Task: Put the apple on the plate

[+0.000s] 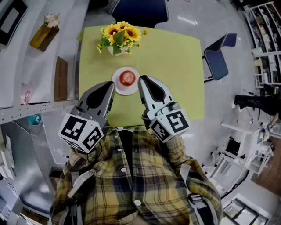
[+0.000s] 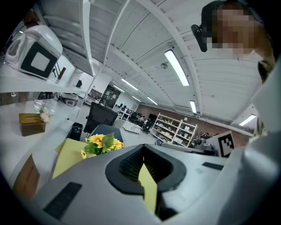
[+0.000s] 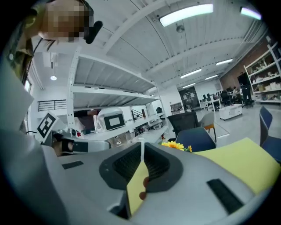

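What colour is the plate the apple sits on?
White; the plate shows best in the head view.

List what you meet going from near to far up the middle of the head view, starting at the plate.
Plate holding the apple → sunflowers → chair.

Red apple sits upright on the round white plate.

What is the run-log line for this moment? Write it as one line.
apple: on plate | left gripper: shut, empty | right gripper: shut, empty
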Demonstrator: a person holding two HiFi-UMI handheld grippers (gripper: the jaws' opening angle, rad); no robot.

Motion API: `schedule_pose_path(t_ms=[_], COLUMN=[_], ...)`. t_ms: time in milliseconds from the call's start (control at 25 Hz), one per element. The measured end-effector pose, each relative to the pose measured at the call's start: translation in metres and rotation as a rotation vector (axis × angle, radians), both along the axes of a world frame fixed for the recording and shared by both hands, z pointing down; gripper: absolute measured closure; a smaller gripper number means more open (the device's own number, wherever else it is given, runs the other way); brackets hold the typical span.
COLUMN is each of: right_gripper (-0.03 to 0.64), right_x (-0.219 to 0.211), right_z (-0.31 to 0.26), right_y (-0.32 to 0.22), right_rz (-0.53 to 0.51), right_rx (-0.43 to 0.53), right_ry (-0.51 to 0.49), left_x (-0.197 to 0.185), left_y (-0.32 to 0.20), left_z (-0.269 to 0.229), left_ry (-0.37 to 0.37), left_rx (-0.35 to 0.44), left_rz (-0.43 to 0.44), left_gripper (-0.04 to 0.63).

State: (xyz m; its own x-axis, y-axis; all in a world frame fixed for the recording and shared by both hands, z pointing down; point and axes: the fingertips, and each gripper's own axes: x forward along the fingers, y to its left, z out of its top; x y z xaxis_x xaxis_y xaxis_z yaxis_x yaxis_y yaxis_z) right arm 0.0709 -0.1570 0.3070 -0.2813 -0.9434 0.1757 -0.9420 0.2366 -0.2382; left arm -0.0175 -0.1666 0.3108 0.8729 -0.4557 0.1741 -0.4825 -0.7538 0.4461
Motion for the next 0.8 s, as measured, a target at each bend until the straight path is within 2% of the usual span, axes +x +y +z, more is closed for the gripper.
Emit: schedule_pose_path(t_ms=[240,520,800], right_gripper=[0.62,0.62,0.621], right_x=[0.001,0.009,0.009], right_z=[-0.034,-0.03,-0.03], right_y=[0.027,0.048,0.061], right_rz=[0.048,0.087,0.103], right_rx=[0.056,0.004,-0.01], right_ry=[0.026,0.003,0.02], left_x=[0.027,0.043,0.05], left_y=[0.016,0.03,0.041], left_z=[-0.009,-0.015,-0.016], left_ry=[0.028,0.036,0.032], left_rx=[0.013,0.029,0.035], left_rz=[0.101,0.157,0.202], left_gripper=[0.588,0.588,0.588])
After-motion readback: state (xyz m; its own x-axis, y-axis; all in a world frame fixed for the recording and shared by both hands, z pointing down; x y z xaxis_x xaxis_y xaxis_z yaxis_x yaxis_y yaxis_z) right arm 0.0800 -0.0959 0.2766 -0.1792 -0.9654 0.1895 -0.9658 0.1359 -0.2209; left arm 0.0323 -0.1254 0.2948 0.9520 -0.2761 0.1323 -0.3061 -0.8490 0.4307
